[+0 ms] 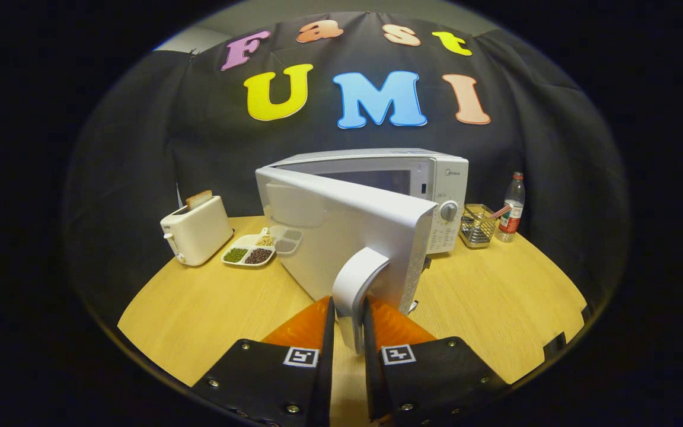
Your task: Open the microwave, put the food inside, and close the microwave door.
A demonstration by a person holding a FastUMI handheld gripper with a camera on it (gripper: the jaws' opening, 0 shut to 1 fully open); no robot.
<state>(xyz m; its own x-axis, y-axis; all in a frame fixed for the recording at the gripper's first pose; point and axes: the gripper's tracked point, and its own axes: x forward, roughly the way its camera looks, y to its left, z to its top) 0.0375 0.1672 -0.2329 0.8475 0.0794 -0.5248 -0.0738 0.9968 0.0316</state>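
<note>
Microwave (436, 178) sits at the back of the wooden surface (495, 308), its door (341, 231) swung partly open toward you. Your gripper (348, 323) has its jaws clamped on the door handle (356, 284), one finger on each side. Left of the door lie a divided food tray (252, 249) and a toaster (196, 231).

Light falls from above and is even and fairly bright on the wooden table (495, 296), which glows warm yellow. The white microwave (430, 178) and its open door (341, 237) show soft sheen, no harsh glare. Shadows are faint and short beneath the toaster (196, 231). Fisheye distortion bends the table's rim and the far cloth wall. Focus is sharp throughout; the far corners dim.
</note>
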